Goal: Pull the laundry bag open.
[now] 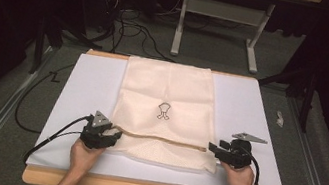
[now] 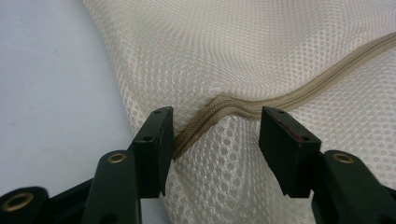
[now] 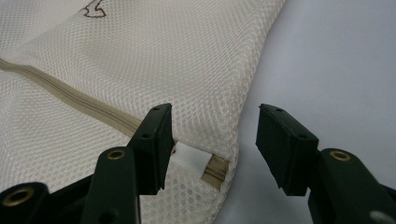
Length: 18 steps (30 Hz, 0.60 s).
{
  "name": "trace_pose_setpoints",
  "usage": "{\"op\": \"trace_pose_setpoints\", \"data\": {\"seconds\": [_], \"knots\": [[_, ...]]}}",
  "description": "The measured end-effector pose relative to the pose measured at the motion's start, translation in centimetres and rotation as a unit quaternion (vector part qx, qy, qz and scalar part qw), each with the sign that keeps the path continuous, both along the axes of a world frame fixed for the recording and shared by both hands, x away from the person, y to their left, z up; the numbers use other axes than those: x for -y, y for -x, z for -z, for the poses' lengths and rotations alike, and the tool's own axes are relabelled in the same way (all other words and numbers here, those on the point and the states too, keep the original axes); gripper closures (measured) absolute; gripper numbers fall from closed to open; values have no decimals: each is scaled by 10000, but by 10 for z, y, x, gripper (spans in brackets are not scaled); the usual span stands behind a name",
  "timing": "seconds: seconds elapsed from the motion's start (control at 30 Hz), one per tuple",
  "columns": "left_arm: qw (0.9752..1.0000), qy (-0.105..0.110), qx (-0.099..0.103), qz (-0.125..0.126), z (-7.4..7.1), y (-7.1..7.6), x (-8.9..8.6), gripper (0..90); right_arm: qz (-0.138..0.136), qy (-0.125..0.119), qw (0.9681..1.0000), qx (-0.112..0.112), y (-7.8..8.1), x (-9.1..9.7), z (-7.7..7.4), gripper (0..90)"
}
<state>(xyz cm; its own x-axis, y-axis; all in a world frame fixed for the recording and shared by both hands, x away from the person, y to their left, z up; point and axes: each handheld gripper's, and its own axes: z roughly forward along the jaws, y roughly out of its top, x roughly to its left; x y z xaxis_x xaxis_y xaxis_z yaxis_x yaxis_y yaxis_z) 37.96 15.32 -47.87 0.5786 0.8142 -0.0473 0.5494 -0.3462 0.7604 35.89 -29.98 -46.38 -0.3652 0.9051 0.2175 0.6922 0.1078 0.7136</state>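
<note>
Cream mesh bag (image 1: pixel 164 113) on white board (image 1: pixel 87 85), bare margins left and right; left gripper (image 1: pixel 112 137) and right gripper (image 1: pixel 214 148) jaws apart at zipper (image 2: pixel 280 95) ends.

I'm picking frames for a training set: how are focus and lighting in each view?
High view: the white table pad and mesh bag are evenly lit, the room behind is dark, detail soft. Left gripper view: the zipper and weave are sharp between open jaws, the far mesh blurs. Right gripper view: the bag's corner is sharp, the pad dim and bluish.
</note>
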Motion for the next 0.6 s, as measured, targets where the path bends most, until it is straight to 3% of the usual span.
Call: {"op": "trace_pose_setpoints", "data": {"seconds": [0.37, 0.47, 0.6], "knots": [[9998, -139, 153, 45, 6, 3, 4, 445, -56, -47, 9981, -611, -12, -8, -3, 431], [9997, -150, 185, 51, 7, 4, 5, 440, -62, 62, 9978, -660, -19, -13, -6, 419], [9997, -164, 193, 45, 7, 4, 5, 440, 25, 288, 9956, -888, -32, -23, -8, 400]]}}
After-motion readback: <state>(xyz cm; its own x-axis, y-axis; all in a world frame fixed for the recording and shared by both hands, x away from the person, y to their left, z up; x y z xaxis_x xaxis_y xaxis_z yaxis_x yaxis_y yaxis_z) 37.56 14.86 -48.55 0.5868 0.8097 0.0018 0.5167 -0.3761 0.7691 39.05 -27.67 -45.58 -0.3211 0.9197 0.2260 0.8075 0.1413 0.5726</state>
